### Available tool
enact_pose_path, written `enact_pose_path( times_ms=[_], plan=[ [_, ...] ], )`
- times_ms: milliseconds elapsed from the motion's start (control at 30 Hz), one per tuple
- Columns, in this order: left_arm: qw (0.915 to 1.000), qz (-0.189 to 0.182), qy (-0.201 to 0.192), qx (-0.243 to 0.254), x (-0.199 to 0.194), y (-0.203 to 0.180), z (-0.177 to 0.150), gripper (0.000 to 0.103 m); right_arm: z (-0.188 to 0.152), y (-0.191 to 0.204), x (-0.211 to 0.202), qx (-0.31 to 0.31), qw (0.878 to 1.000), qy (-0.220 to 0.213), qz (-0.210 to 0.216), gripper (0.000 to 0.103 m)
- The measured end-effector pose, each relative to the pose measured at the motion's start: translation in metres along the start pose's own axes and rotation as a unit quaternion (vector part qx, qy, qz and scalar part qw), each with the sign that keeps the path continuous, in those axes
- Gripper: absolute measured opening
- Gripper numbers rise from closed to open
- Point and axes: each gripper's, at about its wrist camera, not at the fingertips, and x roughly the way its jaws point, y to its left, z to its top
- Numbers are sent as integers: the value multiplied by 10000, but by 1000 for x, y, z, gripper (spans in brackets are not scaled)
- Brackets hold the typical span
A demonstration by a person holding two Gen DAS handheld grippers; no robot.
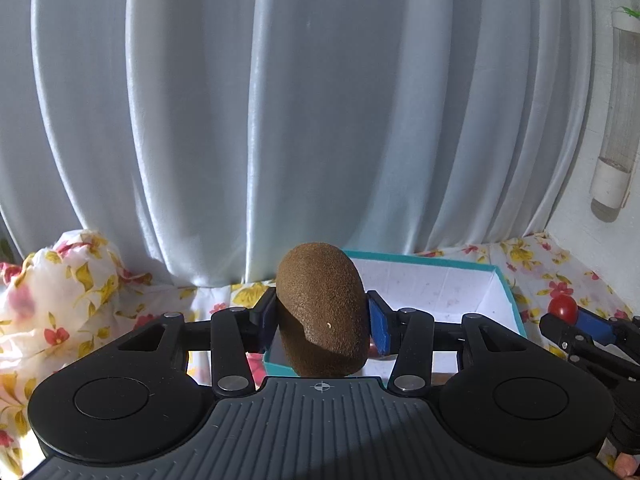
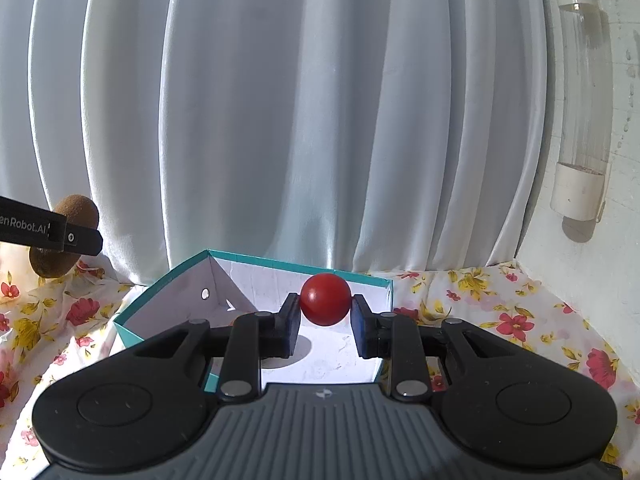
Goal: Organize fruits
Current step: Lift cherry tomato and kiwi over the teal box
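Floral cloth (image 2: 500,312) partly hidden; left gripper (image 1: 322,320) pinches kiwi (image 1: 320,308), right gripper (image 2: 325,316) apparently tomato (image 2: 325,299).

We find the supporting surface covered throughout by a white cloth (image 2: 500,320) printed with red and yellow flowers, bunched into a heap at the far left (image 1: 60,280). Directly on it rests an open teal box (image 2: 160,304) with a white interior, standing near the curtain.
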Motion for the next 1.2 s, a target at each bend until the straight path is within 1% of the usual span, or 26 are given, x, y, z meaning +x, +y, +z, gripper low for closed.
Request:
enact_pose_path(
  times_ms=[233, 600, 1200],
  plan=[
    [9998, -38, 194, 25, 19, -6, -4, 50, -6, 3, 11, 20, 9999, 105, 33, 26],
    [9987, -11, 502, 37, 47, -2, -11, 50, -9, 6, 27, 17, 9998, 217, -18, 26],
    [9965, -39, 816, 161, 82, -4, -16, 50, -12, 5, 53, 22, 9992, 405, -65, 26]
  ],
)
